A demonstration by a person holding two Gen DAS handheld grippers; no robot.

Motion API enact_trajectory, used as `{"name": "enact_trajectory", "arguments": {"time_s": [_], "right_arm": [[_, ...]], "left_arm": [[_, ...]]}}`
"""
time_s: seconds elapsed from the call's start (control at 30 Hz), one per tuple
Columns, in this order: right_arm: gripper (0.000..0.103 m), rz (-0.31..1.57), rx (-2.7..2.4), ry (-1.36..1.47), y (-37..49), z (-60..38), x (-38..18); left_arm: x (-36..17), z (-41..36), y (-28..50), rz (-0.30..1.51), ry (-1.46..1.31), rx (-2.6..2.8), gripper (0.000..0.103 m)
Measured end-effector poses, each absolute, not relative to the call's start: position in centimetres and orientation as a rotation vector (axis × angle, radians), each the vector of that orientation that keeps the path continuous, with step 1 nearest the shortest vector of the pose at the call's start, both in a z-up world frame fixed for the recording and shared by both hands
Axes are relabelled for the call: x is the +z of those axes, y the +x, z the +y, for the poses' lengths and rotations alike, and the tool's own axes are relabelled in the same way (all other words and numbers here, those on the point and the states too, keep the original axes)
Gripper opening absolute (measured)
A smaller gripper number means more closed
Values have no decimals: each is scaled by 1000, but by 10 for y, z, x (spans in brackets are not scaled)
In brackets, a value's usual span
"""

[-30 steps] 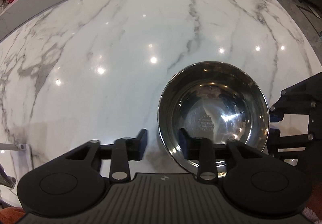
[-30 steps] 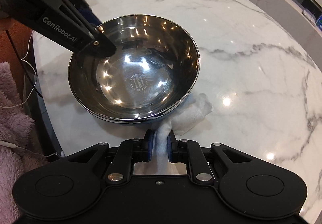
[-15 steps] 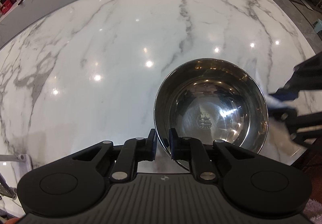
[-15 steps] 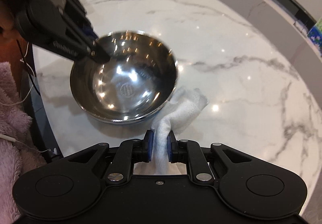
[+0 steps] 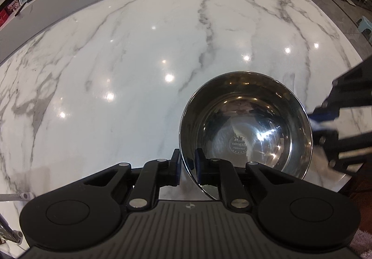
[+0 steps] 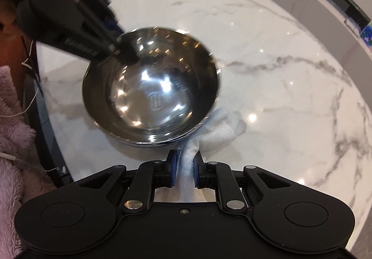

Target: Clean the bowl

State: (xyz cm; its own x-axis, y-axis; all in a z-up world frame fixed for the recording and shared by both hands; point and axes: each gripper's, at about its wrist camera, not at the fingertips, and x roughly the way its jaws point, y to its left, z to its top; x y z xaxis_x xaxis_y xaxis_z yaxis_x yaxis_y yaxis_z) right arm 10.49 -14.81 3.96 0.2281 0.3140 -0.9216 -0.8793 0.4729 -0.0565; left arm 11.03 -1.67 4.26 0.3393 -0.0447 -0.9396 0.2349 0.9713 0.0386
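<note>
Marble table (image 5: pixel 139 72) bears steel bowl (image 5: pixel 246 128), rim pinched by left claw (image 5: pixel 187 166); right claw (image 6: pixel 184 166) clenches white cloth (image 6: pixel 220 128) beside it.

Open marble tabletop (image 5: pixel 130 77) stretches far and left; near the right edge, a steel bowl (image 5: pixel 246 128) and white cloth (image 6: pixel 220 133) block passage.

home kitchen: marble island (image 5: pixel 139 54)

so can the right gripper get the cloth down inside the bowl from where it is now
Probably yes. The right gripper is shut on the white cloth just beside the steel bowl, whose inside is bare. The left gripper pinches only the opposite rim, so the way over the near rim looks free.
</note>
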Motion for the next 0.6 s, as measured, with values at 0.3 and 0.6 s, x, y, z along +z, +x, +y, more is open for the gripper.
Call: {"name": "enact_trajectory", "arguments": {"time_s": [0.3, 0.6], "right_arm": [[13, 1069, 920, -635, 101, -152, 29], [13, 1074, 919, -631, 101, -154, 29]], "left_arm": [[43, -19, 114, 1204, 173, -184, 11], [43, -8, 110, 1255, 75, -136, 32]]}}
